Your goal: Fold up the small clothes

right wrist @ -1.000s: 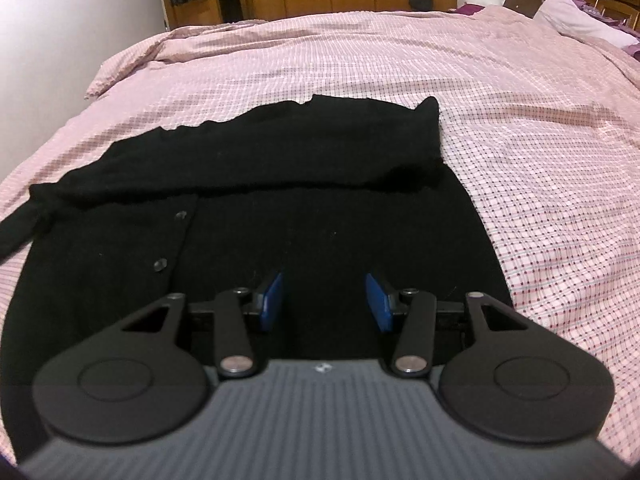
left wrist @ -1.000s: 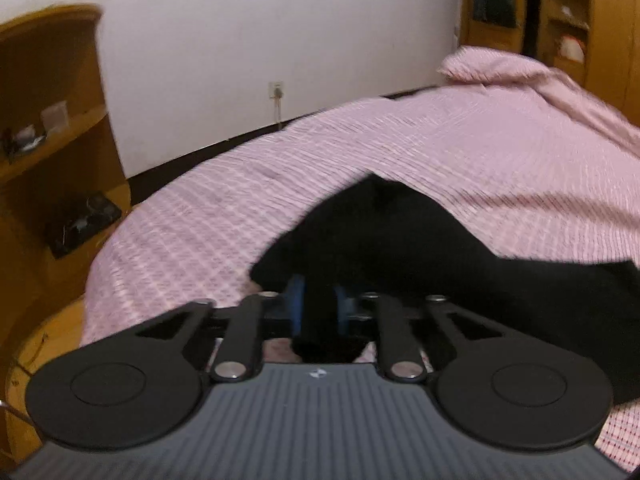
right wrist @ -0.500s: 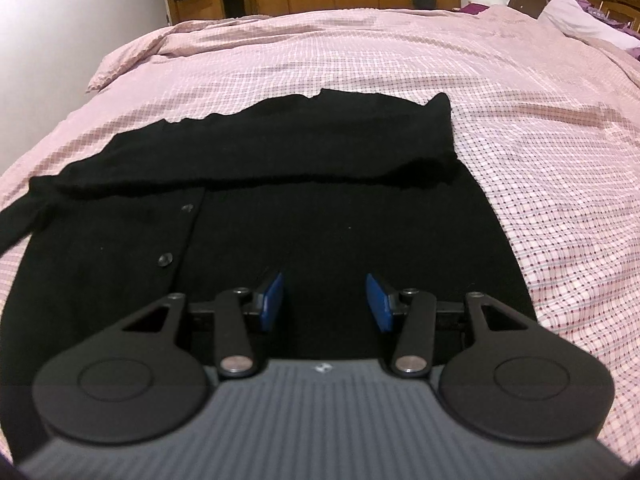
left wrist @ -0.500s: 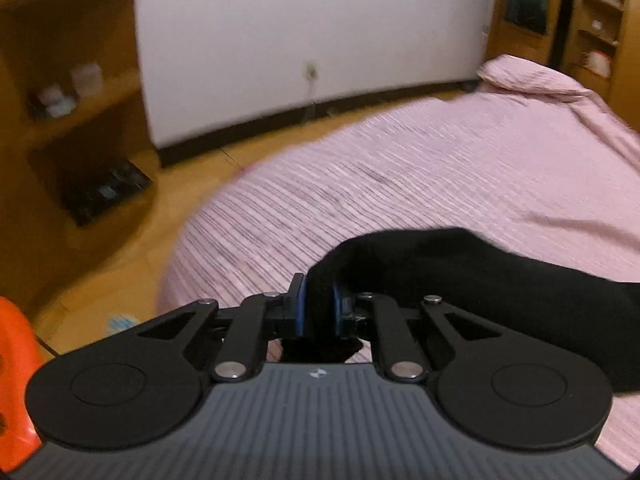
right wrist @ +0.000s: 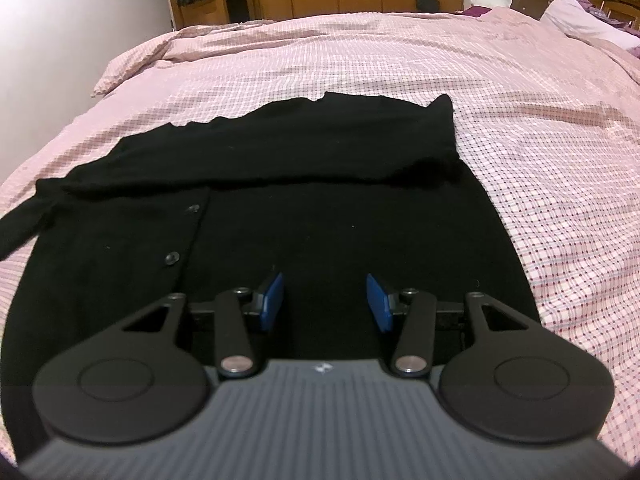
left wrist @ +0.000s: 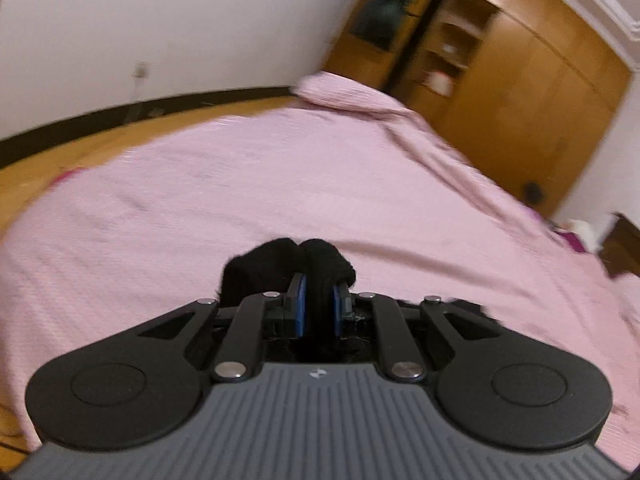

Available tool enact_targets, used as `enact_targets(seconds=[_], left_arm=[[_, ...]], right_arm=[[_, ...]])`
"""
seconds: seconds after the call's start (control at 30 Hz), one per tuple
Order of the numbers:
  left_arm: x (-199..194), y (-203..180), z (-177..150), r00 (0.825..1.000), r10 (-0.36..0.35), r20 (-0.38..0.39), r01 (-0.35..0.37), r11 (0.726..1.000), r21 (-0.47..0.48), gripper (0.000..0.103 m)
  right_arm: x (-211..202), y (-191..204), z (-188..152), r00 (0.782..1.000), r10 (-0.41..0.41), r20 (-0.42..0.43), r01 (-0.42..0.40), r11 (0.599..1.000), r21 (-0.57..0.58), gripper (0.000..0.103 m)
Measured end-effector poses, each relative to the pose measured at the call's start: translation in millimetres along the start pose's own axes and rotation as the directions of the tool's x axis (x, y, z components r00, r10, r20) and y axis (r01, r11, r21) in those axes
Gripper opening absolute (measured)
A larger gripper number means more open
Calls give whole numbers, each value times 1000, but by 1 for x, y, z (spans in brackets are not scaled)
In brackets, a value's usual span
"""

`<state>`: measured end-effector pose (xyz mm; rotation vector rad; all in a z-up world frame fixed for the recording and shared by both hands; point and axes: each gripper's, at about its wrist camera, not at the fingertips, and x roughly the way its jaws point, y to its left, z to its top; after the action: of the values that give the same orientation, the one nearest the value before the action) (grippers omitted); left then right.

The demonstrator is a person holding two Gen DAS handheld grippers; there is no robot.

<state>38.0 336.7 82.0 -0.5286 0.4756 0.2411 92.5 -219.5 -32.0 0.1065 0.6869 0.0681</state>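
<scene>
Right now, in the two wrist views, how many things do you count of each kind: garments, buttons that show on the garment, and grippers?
Garments: 1, the black cardigan on the pink checked bedcover.
Buttons showing: 2, upper button and lower button.
Grippers: 2, left gripper and right gripper.
Total: 5

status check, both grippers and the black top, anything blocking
Left gripper shut on black cardigan's bunched end. Right gripper open, over the cardigan flat on pink checked bedcover. Nothing in the way.

Left gripper (left wrist: pixel 319 300) jaws pinched; right gripper (right wrist: pixel 325 300) jaws apart.
</scene>
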Motion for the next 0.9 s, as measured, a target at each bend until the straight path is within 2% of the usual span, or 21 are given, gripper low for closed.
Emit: enact_targets(seconds=[0.1, 0.2, 0.3, 0.5, 0.67, 0.77, 0.83, 0.9], left_arm=[[7, -42, -8, 996, -87, -31, 88, 995, 40, 15], [19, -87, -22, 983, -164, -80, 171, 981, 90, 15], [37, -125, -43, 969, -201, -147, 219, 968, 123, 15], [79, -175, -102, 936, -200, -290, 254, 953, 165, 15], [106, -188, -140, 930, -134, -341, 216, 952, 215, 16], [107, -185, -149, 933, -106, -345, 198, 950, 243, 18], [101, -180, -148, 938, -89, -336, 187, 944, 273, 26], [96, -177, -145, 942, -74, -327, 178, 937, 300, 47]], right_arm=[[-2, -2, 0, 1000, 1, 3, -1, 1000, 9, 48], [-3, -5, -1, 1000, 2, 7, -2, 1000, 16, 48], [-5, -6, -2, 1000, 2, 12, -2, 1000, 26, 48], [-11, -10, -5, 1000, 5, 28, -6, 999, 40, 48], [-10, -16, -7, 1000, -3, 23, 2, 998, 55, 48], [-8, -17, -8, 1000, 0, 15, -1, 998, 61, 48], [-8, -15, -7, 1000, 1, 18, -2, 999, 54, 48], [-8, -12, -4, 1000, 12, 22, -13, 999, 46, 48]])
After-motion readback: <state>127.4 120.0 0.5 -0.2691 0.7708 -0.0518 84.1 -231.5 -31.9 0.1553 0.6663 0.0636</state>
